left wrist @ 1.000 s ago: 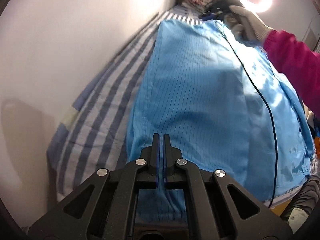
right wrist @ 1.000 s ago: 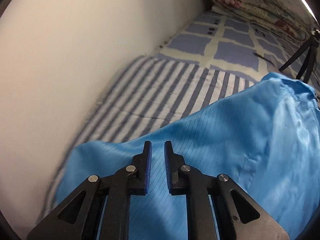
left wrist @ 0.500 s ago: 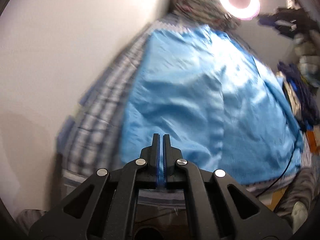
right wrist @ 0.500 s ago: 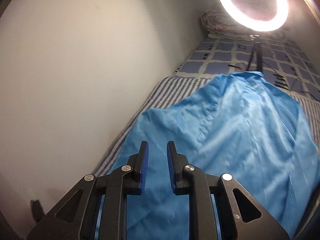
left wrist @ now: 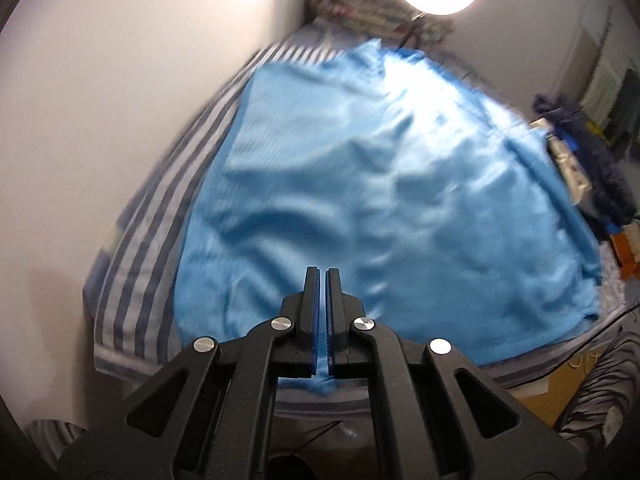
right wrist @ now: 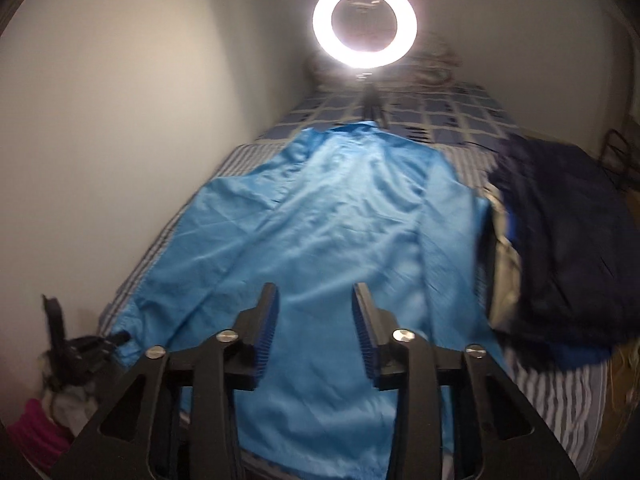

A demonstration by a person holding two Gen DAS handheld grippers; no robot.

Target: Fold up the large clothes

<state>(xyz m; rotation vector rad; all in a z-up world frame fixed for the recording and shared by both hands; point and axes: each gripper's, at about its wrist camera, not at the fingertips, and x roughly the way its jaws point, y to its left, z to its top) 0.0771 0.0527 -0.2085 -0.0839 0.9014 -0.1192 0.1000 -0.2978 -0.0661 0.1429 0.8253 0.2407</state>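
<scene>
A large light-blue garment [left wrist: 380,180] lies spread flat on the striped bed sheet [left wrist: 160,220], collar end far, hem near. My left gripper [left wrist: 322,270] is shut and hovers over the near hem; I see no cloth pinched between its pads. From the right wrist view the same garment [right wrist: 320,220] runs lengthwise up the bed. There the left gripper [right wrist: 120,337] sits by the garment's near left corner. My right gripper [right wrist: 315,286] hangs above the near half of the garment, jaws opening, nothing between them.
A lit ring light [right wrist: 324,24] on a tripod [right wrist: 372,108] stands at the bed's far end. A pile of dark blue clothes [right wrist: 568,240] lies on the bed's right side. A white wall runs along the left. A pink sleeve [right wrist: 32,428] shows low left.
My right gripper has drawn back a long way from the garment's far end to its near end, rising, and its jaws have spread. The left gripper has backed off and risen slightly, still shut.
</scene>
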